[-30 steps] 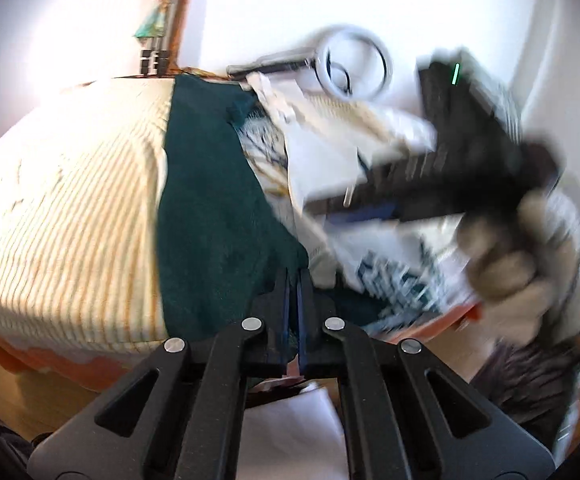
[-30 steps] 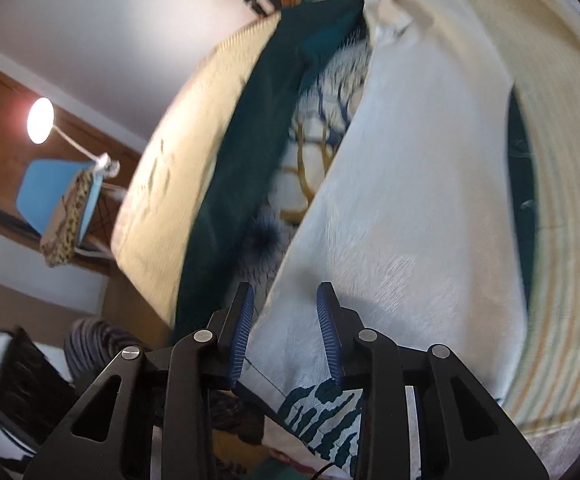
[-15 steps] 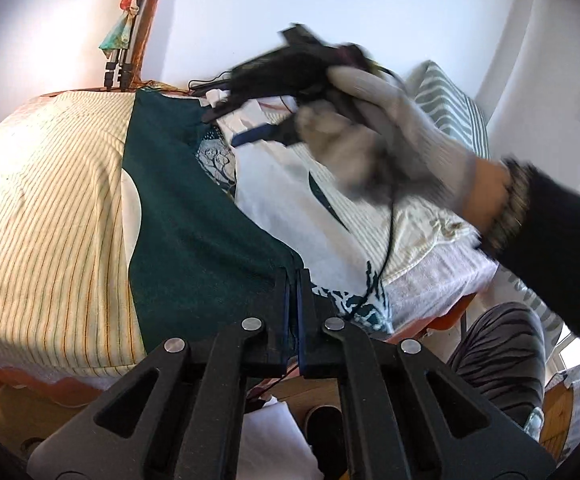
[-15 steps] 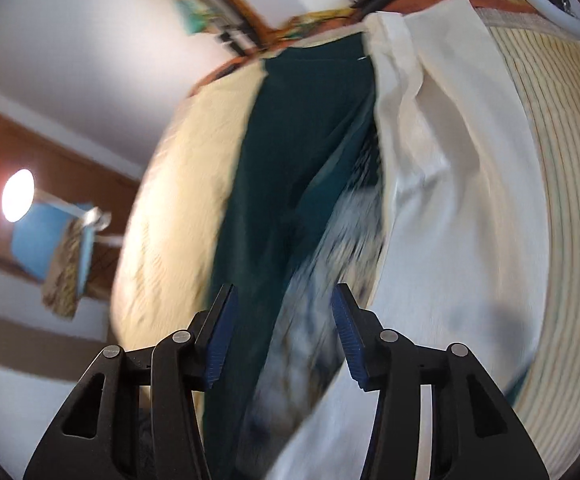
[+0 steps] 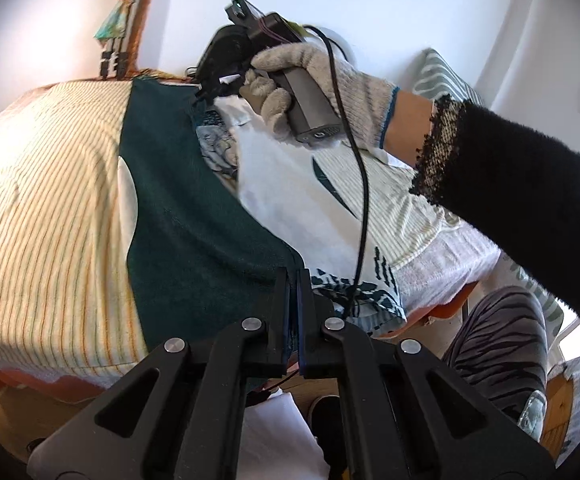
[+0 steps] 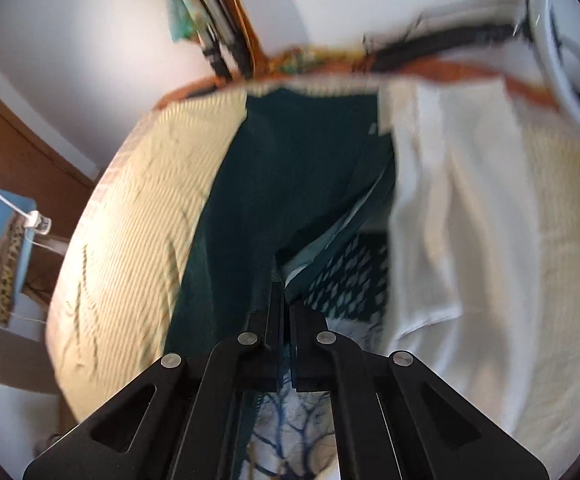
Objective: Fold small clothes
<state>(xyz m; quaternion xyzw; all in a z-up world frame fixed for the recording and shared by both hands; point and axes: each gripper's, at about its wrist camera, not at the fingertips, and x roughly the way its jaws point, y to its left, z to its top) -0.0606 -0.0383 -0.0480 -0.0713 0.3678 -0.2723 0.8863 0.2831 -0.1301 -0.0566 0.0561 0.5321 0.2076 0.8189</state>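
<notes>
The dark green garment (image 5: 194, 216) lies spread on the striped bed (image 5: 46, 208), limp and light. Both tongs are clamped on its cloth: left tongs (image 5: 293, 276) at the near hem, right tongs (image 6: 284, 288) at the far end beside the white cloth (image 6: 449, 216). Edges and corners look like the best places to grip.

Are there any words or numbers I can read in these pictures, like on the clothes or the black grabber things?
No readable text anywhere.
Printed cloth: only leaf and branch patterns, no letters.
White cloth: a small tag at its top edge, too blurred to read.
Right gripper: a green light, no label.
Round white thing by the wall: dark marks, too blurred to tell.
</notes>
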